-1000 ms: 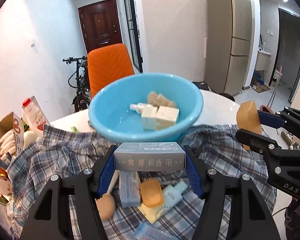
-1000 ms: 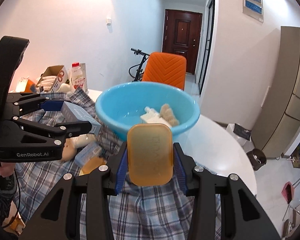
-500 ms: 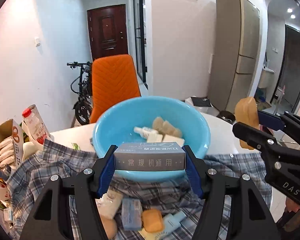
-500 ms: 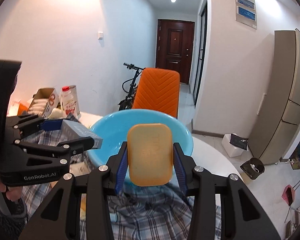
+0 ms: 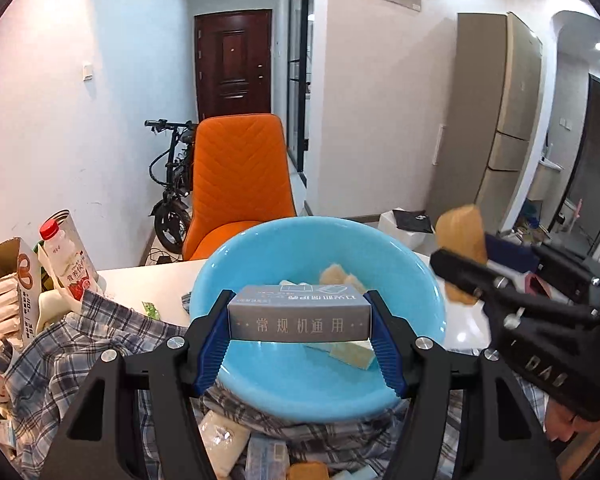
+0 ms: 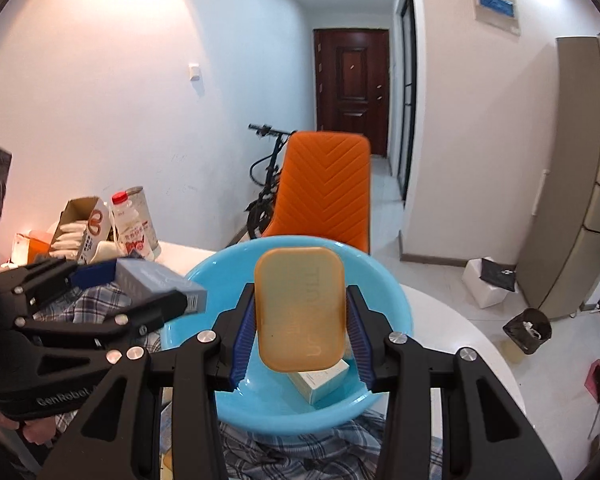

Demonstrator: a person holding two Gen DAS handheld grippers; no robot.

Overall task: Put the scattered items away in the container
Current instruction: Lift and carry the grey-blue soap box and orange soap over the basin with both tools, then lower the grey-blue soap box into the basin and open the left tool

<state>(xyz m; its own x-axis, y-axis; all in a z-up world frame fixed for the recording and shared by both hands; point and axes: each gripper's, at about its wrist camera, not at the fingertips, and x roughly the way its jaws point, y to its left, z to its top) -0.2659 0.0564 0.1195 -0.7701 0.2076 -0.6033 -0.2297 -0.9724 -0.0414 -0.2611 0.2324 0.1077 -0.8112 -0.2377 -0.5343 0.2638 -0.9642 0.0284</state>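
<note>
Hard to read: the basin's floor sits mostly behind what I carry, so I make out only a pale box (image 6: pixel 320 380) and a couple of tan lumps (image 5: pixel 336 276) in there, the rest hidden. The leftovers on the checked cloth (image 5: pixel 60 360) are cut off by the bottom edge of the left view and by my own gripper frames: a whitish packet (image 5: pixel 220 440), a pale blue one beside it, something orange at the very edge. Print on the soap is faint, not legible.

Pose: both grippers tilt downward, side by side, facing the blue basin (image 5: pixel 284 384). From the left view the right one shows side-on, blurred; a bit of my hand shows below it at the lower right edge.

My left gripper (image 5: pixel 300 320) is partly closed, its blue pads pressing the two ends of a grey box (image 5: pixel 300 318) held level; the box hangs in front of the basin's near rim, over the hollow as seen from here.

My right gripper (image 6: pixel 300 316) is clamped on an orange soap bar (image 6: pixel 300 308) standing upright between the pads, the basin right behind and under it.

Basin rests on the cloth, on a white table (image 6: pixel 460 320). Orange chair (image 5: pixel 240 176) beyond
</note>
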